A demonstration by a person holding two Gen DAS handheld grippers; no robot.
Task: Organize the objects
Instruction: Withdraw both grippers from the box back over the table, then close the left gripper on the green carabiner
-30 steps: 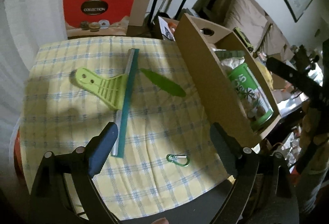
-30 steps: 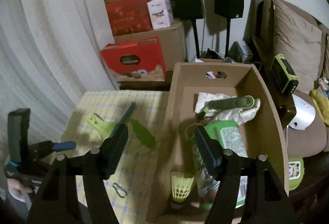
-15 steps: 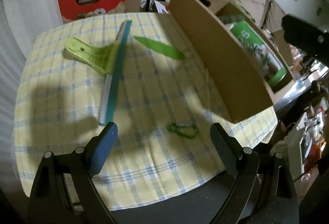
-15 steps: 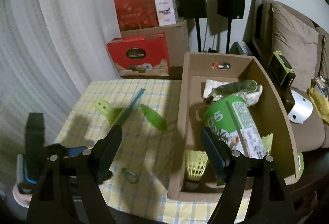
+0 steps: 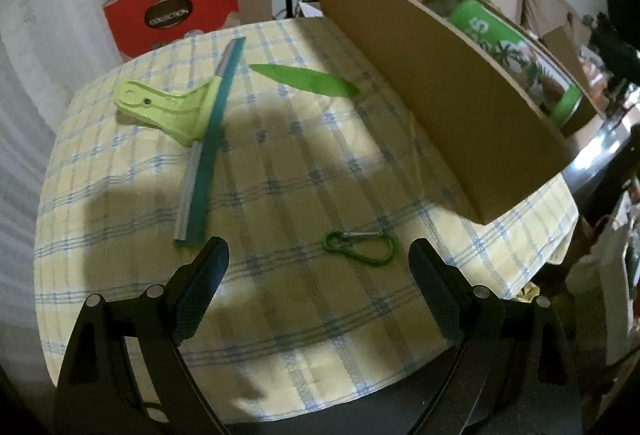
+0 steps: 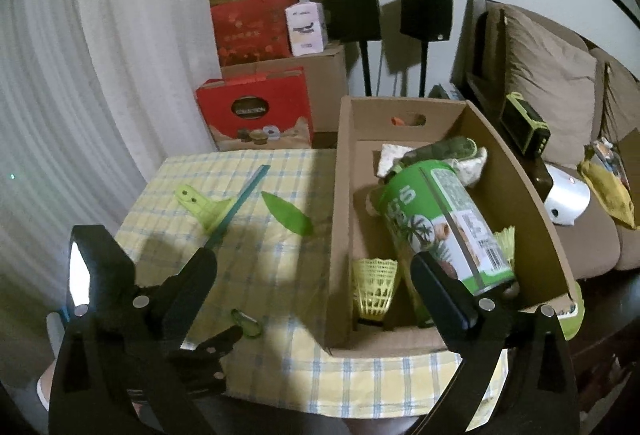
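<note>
The green clip (image 5: 359, 248) lies flat on the checked surface (image 5: 280, 195) just past the left gripper (image 5: 318, 277), its long side running across between the wide-open, empty fingers (image 5: 204, 283), while the right gripper (image 6: 314, 289), farther off, has just been opening, also empty.

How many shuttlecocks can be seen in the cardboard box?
2. One shuttlecock stands at the box's near end, beside the green canister. The second peeks out on the canister's far side, by the right wall. More may be hidden under the canister.
</note>
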